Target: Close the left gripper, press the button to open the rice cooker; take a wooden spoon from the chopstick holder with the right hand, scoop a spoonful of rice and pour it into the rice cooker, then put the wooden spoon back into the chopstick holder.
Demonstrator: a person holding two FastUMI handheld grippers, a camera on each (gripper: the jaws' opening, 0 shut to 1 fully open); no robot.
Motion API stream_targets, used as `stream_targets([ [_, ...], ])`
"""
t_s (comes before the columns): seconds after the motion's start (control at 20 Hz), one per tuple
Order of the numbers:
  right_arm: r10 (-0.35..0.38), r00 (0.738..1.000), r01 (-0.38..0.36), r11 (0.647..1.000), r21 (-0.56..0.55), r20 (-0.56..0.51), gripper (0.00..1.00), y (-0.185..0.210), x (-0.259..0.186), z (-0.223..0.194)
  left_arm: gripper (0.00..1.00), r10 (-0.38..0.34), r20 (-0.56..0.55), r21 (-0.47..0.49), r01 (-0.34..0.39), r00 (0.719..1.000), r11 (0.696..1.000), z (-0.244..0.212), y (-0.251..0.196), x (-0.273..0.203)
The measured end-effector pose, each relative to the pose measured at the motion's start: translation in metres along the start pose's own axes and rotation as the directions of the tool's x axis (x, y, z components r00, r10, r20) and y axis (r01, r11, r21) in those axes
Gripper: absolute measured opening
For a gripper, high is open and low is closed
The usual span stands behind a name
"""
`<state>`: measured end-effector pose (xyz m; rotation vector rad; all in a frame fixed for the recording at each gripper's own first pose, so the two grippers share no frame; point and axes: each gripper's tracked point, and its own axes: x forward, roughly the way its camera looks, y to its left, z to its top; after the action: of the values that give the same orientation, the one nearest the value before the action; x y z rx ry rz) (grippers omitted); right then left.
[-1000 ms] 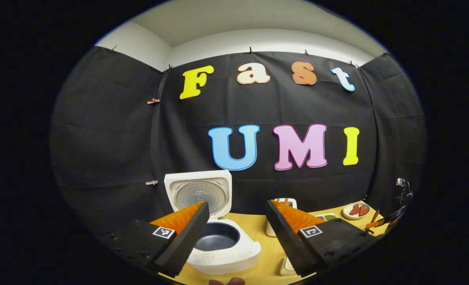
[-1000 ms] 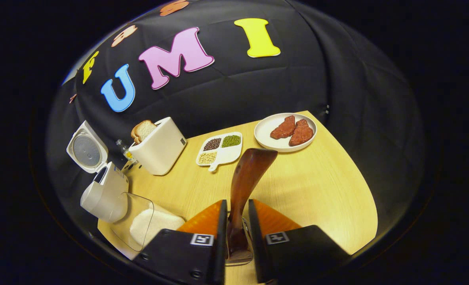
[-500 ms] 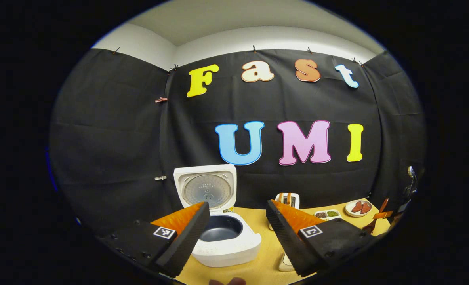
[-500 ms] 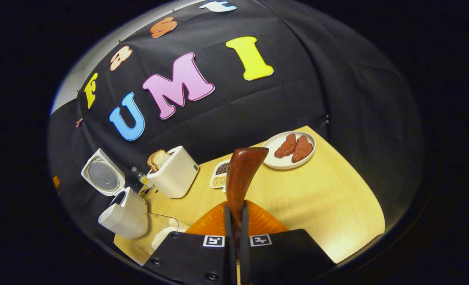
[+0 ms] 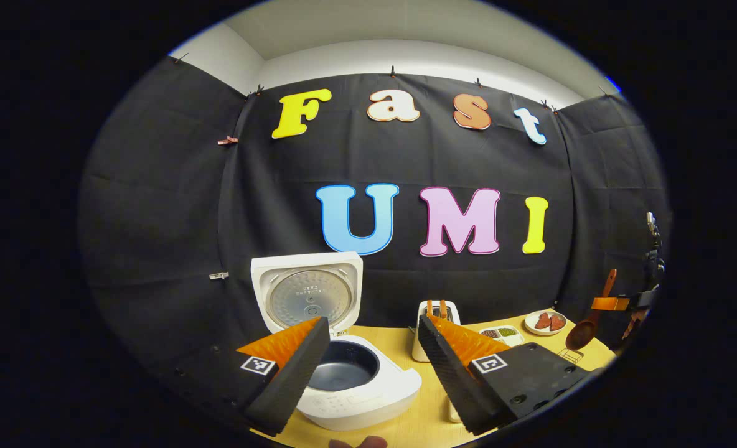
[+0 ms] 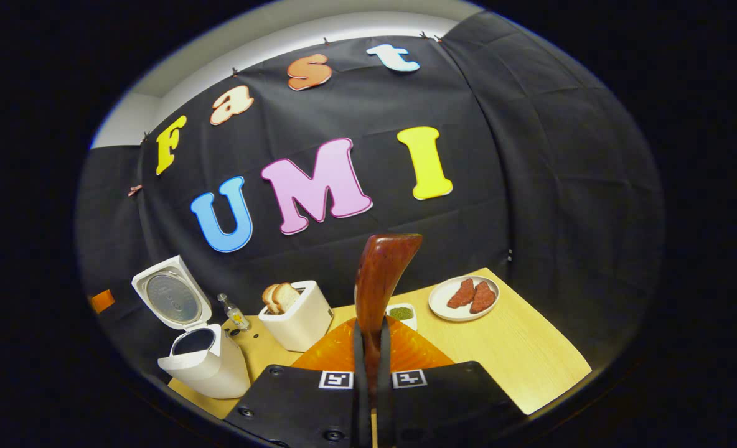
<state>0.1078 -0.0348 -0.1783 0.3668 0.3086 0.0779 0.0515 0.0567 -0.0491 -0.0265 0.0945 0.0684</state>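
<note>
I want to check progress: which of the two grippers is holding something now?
The right gripper: its jaws are shut on the wooden spoon. The left gripper has open, empty jaws above the open rice cooker.

black gripper (image 5: 373, 367) bodies — square coded markers, screws, ridged finger backs

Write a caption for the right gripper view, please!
Right gripper holds a wooden spoon above the table, rice cooker open.

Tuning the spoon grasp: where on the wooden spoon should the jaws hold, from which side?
On the wooden spoon, grip the narrow handle, as the right gripper does now: jaws shut across its thin sides, bowl left free to scoop.
</note>
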Motion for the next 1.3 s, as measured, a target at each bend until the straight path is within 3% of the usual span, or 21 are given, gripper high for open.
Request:
stream_targets([
  [0.2,-0.051,0.999,0.049,0.991,-0.126,-0.017,0.08,0.050,0.000,-0.040,0.99,-0.029,-0.004,0.013,0.029,1.000,0.999,-0.010,0.020,0.015],
  [0.35,-0.080,0.994,0.062,0.975,-0.213,-0.078,0.08,0.075,0.012,-0.093,0.99,-0.057,-0.009,0.019,0.057,0.998,0.998,-0.016,0.028,0.021],
  [0.75,-0.222,0.953,0.124,0.908,-0.400,-0.209,0.08,0.067,0.054,-0.182,0.99,-0.082,0.001,0.027,0.082,0.997,0.996,-0.018,0.053,0.030],
  [0.9,-0.265,0.939,0.181,0.923,-0.340,-0.219,0.09,0.069,0.052,-0.190,0.99,-0.088,-0.004,0.027,0.088,0.996,0.996,-0.020,0.059,0.032],
  [1.1,-0.234,0.930,0.193,0.967,-0.164,-0.283,0.08,0.092,0.052,-0.206,0.99,-0.088,0.006,0.012,0.088,0.996,0.996,-0.020,0.066,0.032],
  [1.3,-0.205,0.925,0.222,0.975,0.017,-0.320,0.08,0.103,0.050,-0.216,0.99,-0.084,0.014,0.014,0.083,0.996,0.996,-0.019,0.071,0.031],
])
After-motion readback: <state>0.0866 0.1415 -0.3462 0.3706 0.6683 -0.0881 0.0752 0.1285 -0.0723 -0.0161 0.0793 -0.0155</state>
